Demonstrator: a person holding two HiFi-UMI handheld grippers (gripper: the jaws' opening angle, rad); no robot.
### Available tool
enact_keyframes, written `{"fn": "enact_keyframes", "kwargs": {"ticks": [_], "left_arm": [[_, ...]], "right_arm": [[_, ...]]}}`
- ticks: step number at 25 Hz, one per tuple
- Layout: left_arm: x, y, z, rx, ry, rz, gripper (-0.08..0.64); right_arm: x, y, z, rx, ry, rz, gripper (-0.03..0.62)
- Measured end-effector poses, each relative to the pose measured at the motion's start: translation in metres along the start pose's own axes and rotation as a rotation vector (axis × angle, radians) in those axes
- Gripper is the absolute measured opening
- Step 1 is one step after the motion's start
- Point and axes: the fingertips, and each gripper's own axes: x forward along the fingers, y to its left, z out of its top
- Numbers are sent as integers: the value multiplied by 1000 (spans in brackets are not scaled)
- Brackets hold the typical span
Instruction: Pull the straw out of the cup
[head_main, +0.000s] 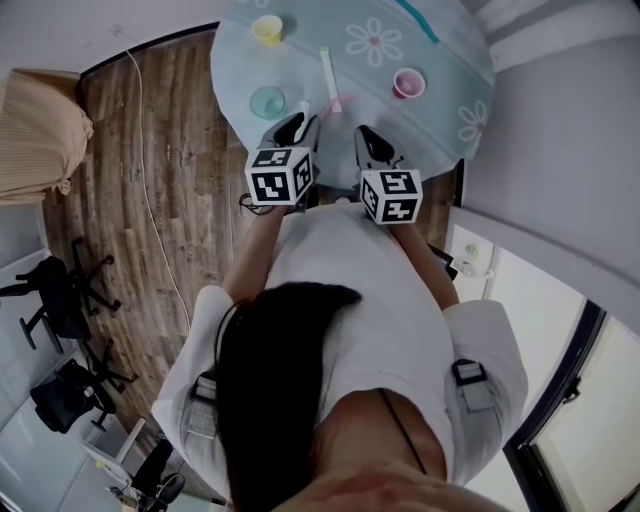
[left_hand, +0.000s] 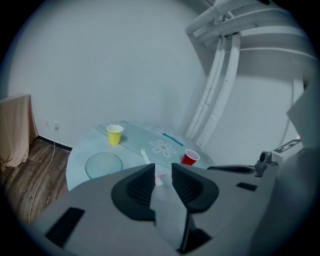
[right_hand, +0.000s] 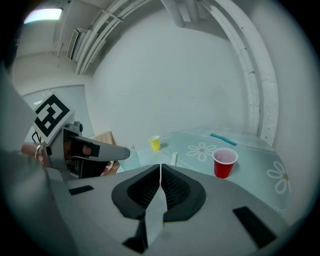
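A red cup stands on the round flowered table; no straw shows in it. A short pink straw lies on the cloth near the table's front edge. It shows in the left gripper view through the gap between the jaws, beyond the tips. My left gripper hangs over the front edge, open, with nothing between its pads. My right gripper is beside it, shut and empty.
A yellow cup stands at the far left of the table. A glass dish sits nearer. A white wrapped straw and a teal straw lie on the cloth. A cable runs over the wooden floor.
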Motion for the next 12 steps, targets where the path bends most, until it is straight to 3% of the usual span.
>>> {"fn": "enact_keyframes", "kwargs": {"ticks": [12], "left_arm": [[-38,4,-1,19,-74,60,30]], "right_arm": [[-4,12,-12,41,9,26,34]]}}
